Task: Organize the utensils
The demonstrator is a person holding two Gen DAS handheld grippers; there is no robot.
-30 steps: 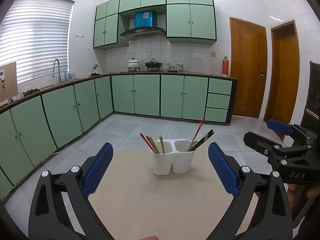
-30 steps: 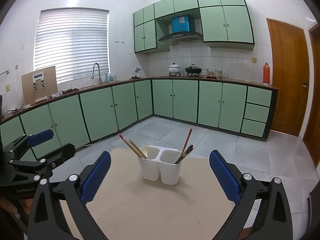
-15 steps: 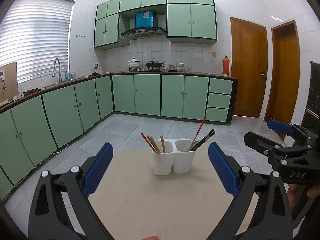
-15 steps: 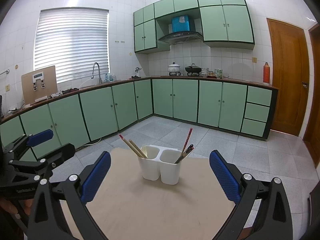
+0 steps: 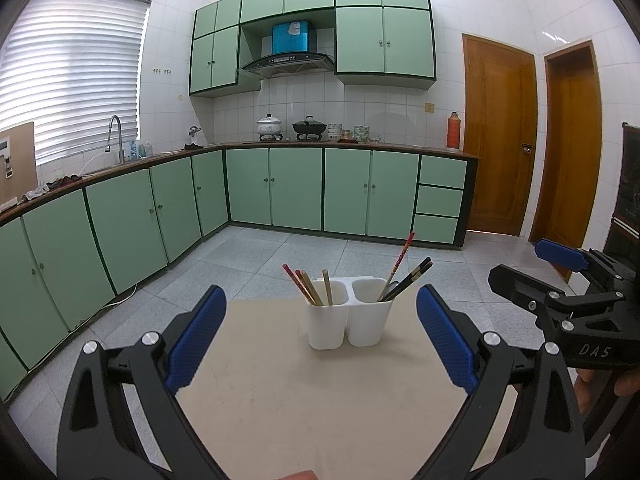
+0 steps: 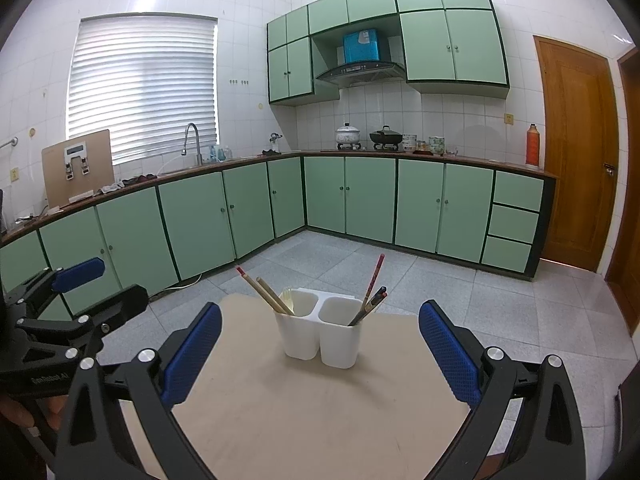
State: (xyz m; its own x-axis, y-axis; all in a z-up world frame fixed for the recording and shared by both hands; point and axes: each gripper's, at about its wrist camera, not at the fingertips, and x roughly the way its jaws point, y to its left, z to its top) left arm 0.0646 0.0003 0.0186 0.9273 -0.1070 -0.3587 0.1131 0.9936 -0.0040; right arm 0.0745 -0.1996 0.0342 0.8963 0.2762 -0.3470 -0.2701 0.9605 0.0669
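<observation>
A white plastic two-cup holder (image 5: 347,322) stands toward the far edge of the beige, matte table (image 5: 280,392), its rounded compartments joined side by side. The left cup holds wooden and red-tipped chopsticks (image 5: 306,287); the right holds a red chopstick and dark ones (image 5: 408,280), all leaning outward. Only the right wrist view shows a pale fork (image 6: 289,298) tucked in the left cup. The left gripper (image 5: 318,340) and right gripper (image 6: 320,344) both hang short of the holder with jaws spread wide, empty — black frames, blue knurled pads. Bare tabletop lies between each gripper and the holder. Beyond the table's far edge, grey speckled floor tiles (image 6: 500,304) run to glossy green cabinets (image 5: 296,188).
</observation>
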